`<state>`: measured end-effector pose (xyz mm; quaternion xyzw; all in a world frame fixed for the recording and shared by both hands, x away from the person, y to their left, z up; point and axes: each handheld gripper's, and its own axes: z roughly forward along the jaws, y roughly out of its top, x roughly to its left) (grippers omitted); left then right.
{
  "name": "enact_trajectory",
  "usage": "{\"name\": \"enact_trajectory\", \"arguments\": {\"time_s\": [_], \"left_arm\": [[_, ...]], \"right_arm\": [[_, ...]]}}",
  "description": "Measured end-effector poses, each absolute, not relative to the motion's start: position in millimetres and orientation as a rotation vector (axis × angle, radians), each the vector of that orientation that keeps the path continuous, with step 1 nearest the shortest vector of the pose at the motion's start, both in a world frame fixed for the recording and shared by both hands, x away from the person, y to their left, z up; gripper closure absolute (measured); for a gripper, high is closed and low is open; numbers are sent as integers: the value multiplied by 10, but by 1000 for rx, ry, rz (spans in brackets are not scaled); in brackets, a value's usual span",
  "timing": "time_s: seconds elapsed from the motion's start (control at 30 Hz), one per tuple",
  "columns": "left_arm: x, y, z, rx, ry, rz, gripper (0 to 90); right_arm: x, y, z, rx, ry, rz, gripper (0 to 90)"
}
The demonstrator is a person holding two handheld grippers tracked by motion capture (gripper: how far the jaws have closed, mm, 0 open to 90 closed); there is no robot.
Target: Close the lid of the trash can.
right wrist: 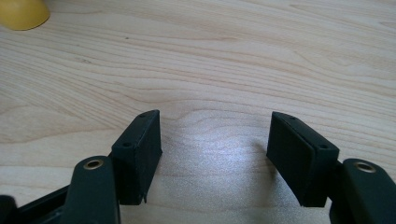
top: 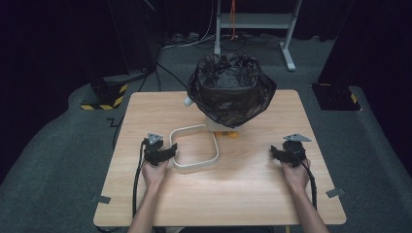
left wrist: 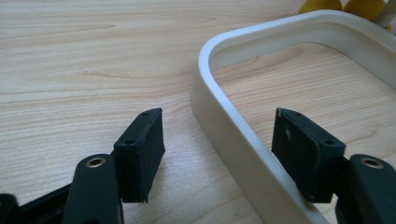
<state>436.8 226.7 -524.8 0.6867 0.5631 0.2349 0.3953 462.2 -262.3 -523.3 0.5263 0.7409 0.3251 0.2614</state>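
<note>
Two hands come in from the bottom edge of the high view, each with a gripper resting low on the wooden table (top: pixel 243 184). The left gripper (top: pixel 166 152) sits at the near left side of a white rounded frame (top: pixel 194 167) lying flat on the table; the right gripper (top: pixel 276 153) is well apart from it, over bare wood. Behind the frame stands a bin lined with a black bag (top: pixel 231 90) — the bag hides most of the bin, and something yellow (top: pixel 232 134) at its foot is too covered to name.

From the left gripper view, the left gripper (left wrist: pixel 219 154) has its jaws apart, straddling the frame's wall (left wrist: pixel 233 140): one pad outside and clear of it, the other inside, where contact at the lower edge is hard to judge. The frame's far end is cut off.

From the right gripper view, the right gripper (right wrist: pixel 215 156) stands open on nothing but tabletop — a yellow shape (right wrist: pixel 21 13) is clipped by the corner.
</note>
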Motion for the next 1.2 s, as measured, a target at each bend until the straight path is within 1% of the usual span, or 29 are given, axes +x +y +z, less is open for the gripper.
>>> {"name": "enact_trajectory", "arguments": {"time_s": [0.17,0.47,0.57,0.6,0.63,0.73,0.8,0.87,0.93,1.2], "left_arm": [[4434,2270,-5212,1744,1457,587,357],[4611,2203,-5155,1798,1442,592,401],[4673,2157,-5109,1805,1430,603,442],[4698,2141,-5098,1809,1433,597,473],[4726,2129,-5088,1817,1430,601,473],[4790,2078,-5063,1831,1432,606,521],[4843,2033,-5073,1858,1441,636,554],[4858,2028,-5081,1864,1445,644,565],[4874,2043,-5088,1865,1452,636,600],[4909,2074,-5124,1871,1453,616,648]], "right_arm": [[4624,-2626,-5233,1425,2009,884,349],[4622,-2622,-5233,1422,2009,882,349],[4619,-2619,-5231,1419,2014,881,348],[4617,-2614,-5232,1414,2017,884,347],[4617,-2614,-5232,1414,2017,884,347],[4619,-2617,-5231,1411,2020,884,347],[4617,-2613,-5232,1404,2023,887,347],[4617,-2614,-5232,1404,2025,888,347],[4618,-2615,-5232,1401,2028,888,346],[4617,-2615,-5231,1398,2032,887,345]]}}
